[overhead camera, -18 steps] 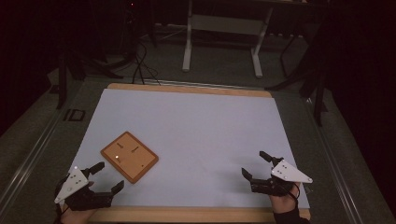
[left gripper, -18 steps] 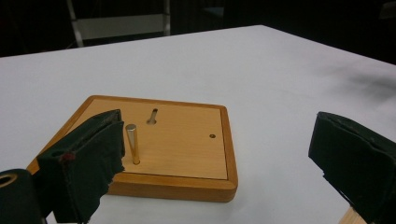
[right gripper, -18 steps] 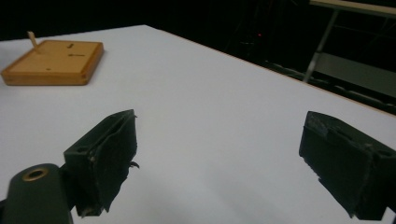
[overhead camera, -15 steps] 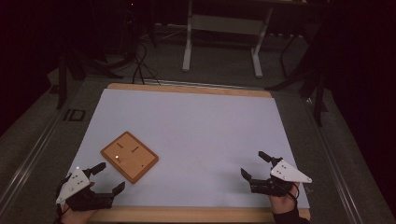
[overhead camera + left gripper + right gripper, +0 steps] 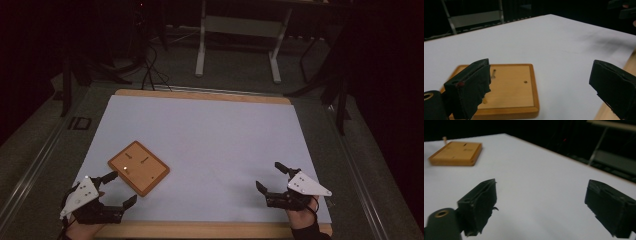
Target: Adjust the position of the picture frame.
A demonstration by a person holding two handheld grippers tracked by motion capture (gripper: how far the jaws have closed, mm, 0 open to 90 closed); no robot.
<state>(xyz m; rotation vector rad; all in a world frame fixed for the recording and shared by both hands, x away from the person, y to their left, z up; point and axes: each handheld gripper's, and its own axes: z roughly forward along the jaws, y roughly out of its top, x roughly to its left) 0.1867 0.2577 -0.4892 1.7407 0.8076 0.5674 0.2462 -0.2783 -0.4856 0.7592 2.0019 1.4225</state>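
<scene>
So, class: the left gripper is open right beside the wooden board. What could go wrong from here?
1. The left gripper could nudge the wooden board across the smooth white mat instead of gripping it.
2. A small peg seems to stand on the board; a jaw might knock it.

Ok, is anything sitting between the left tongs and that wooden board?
Nothing visible. The left tongs stand open just short of the wooden board, with bare white table cover between them. One jaw reaches close beside the board's near corner; whether it touches is unclear.
</scene>
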